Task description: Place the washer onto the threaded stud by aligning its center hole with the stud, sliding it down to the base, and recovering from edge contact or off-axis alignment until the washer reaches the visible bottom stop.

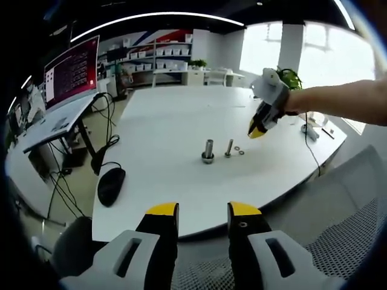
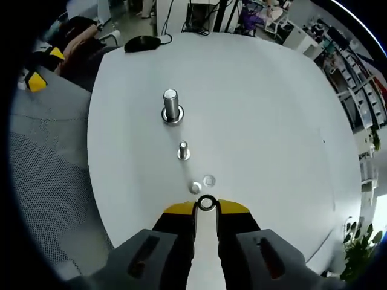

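Metal washer (image 2: 206, 203) pinched in right gripper (image 2: 206, 207) fingers.

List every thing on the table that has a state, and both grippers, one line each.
Right gripper: shut on washer, above the table.
Washer: held at the jaw tips, not yet on a stud.
Left gripper: open, empty, back from the table edge.
Large stud: upright, bare.
Small stud: upright, bare.
Two loose washers: lying flat on the table beside the small stud.
Mouse: resting near the table edge.
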